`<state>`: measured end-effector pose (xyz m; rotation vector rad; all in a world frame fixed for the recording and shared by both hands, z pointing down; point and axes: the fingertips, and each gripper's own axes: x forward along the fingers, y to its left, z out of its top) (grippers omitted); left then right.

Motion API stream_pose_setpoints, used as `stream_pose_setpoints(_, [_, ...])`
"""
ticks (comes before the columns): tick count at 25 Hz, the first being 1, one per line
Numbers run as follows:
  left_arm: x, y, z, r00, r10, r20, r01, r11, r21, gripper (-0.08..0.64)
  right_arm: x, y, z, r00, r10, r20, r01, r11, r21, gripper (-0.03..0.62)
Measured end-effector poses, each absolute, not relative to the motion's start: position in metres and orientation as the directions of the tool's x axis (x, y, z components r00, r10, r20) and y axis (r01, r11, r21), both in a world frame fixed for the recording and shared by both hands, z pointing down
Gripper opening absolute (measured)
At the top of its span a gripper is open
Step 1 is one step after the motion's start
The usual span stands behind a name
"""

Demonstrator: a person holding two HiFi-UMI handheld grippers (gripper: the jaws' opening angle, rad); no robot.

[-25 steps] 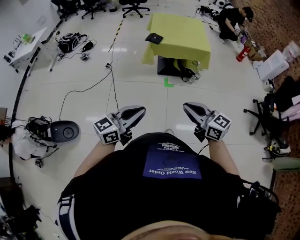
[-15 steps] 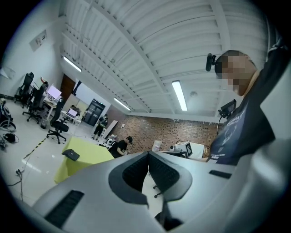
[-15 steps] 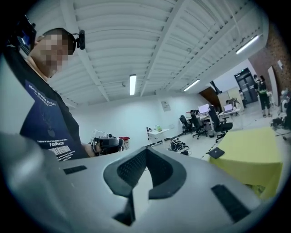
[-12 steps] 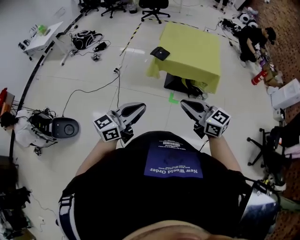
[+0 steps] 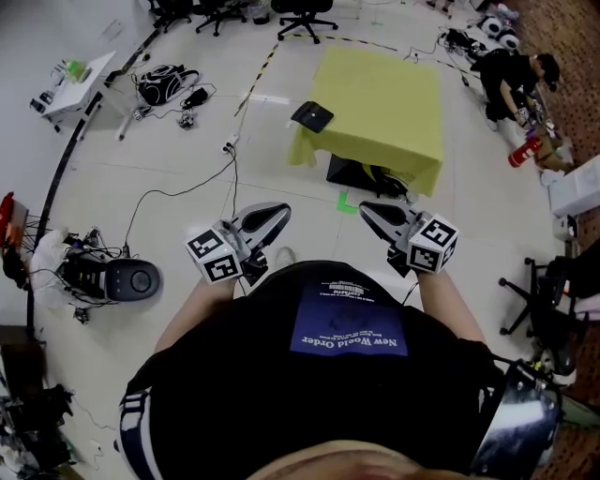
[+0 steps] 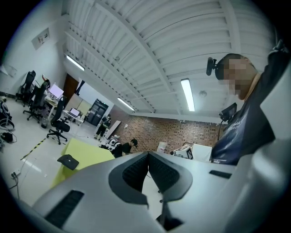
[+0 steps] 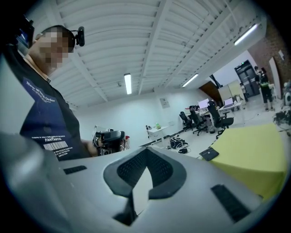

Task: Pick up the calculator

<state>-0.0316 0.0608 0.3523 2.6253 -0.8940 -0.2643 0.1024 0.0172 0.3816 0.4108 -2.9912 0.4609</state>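
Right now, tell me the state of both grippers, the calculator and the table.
Left gripper: shut, nothing between the jaws.
Right gripper: shut, nothing between the jaws.
Calculator: lying flat at the table's left edge, untouched, well ahead of both grippers.
Table: covered with a yellow cloth, holding only the calculator.

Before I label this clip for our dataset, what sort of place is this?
Likely an open lab or workshop hall: office chairs, cables trailing over the floor, a yellow-covered table bearing the calculator.
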Motion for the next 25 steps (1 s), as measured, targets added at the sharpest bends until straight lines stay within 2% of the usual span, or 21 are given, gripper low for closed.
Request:
stream_pose_setpoints(6, [-0.067, -0.017, 0.357, 0.845, -0.527, -0.092, -0.464, -0.808, 0.364, 0.006, 0.068, -0.046, 0.381, -0.929, -0.335, 0.155, -0.363, 0.903, -0.229, -0.012])
stream_pose_setpoints(13, [-0.119, -0.107, 0.350, 0.920, -0.387, -0.070, -0.348, -0.884, 0.312, 0.006, 0.024, -0.129, 0.370, -0.872, -0.471, 0.128, -0.489, 0.837, -0.245, -0.012])
stream_pose_setpoints(16, [-0.134, -0.145, 0.356, 0.932, -0.357, -0.065, -0.316, -0.887, 0.338, 0.006, 0.014, -0.160, 0.374, -0.852, -0.507, 0.132, -0.523, 0.809, -0.268, -0.012])
stream_pose_setpoints(25, [-0.098, -0.226, 0.373, 0.941, -0.337, -0.041, -0.295, -0.873, 0.389, 0.006, 0.048, -0.233, 0.396, -0.852, -0.495, 0.171, -0.523, 0.788, -0.325, -0.012])
